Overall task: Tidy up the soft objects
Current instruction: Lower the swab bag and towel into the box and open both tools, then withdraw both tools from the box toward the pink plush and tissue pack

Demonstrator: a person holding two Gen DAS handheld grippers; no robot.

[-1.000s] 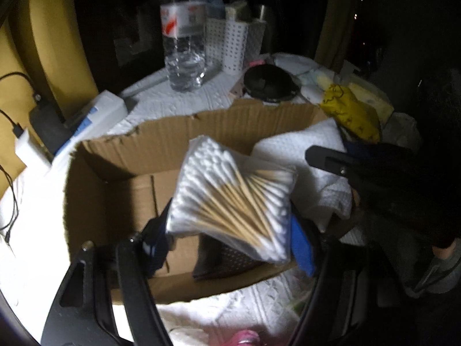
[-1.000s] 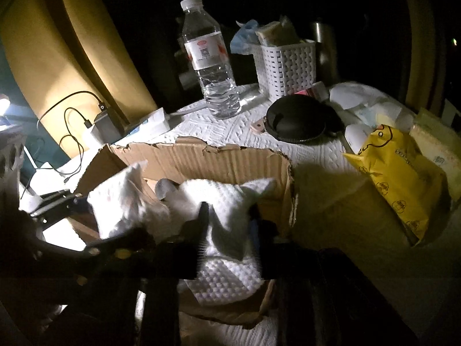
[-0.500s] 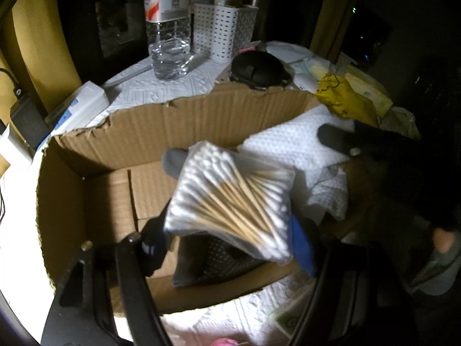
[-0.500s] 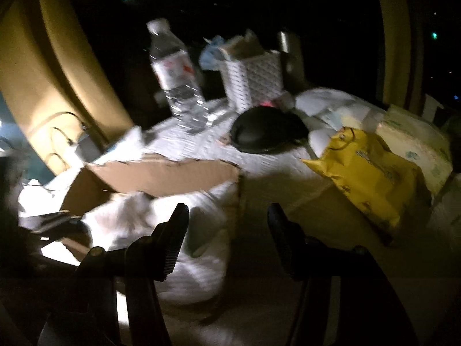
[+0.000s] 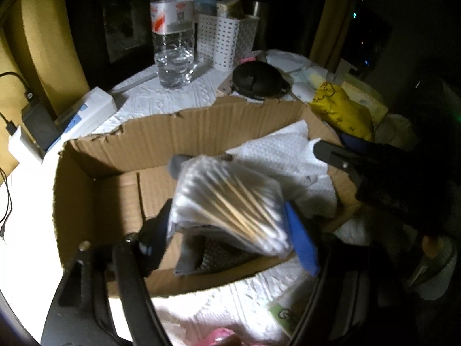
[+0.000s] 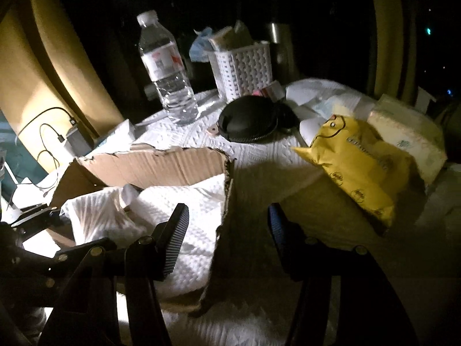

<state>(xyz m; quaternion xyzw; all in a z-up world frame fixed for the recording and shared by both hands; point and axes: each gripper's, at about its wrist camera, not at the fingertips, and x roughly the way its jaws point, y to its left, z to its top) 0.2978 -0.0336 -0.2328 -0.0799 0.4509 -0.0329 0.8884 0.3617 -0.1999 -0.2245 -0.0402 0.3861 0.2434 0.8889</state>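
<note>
Left wrist view
Left gripper [image 5: 227, 225]: tilted down over the box [image 5: 184, 132]; jaws have just been opening, swab pack between them.
Swab pack [image 5: 230, 204]: clear bag of cotton swabs, motion-blurred, above the box interior; whether the pads still press it cannot be told.
Box contents: white towel [image 5: 282, 155] at the right side, dark mesh item [image 5: 213, 253] at the near wall.
Right gripper: dark body at the right edge, one finger [image 5: 334, 155] over the box's right rim.
Behind box: bottle [image 5: 173, 43], white basket [image 5: 227, 37], black case [image 5: 256, 80], yellow bag [image 5: 343, 109].

Right wrist view
Right gripper [image 6: 227, 222]: angled down, jaws apart and empty, straddling the box's right wall [image 6: 227, 196].
Towel [image 6: 178, 201]: lies in the box, under the left finger [image 6: 173, 239].
Yellow bag [image 6: 357, 164]: on the table, right of the box.
</note>
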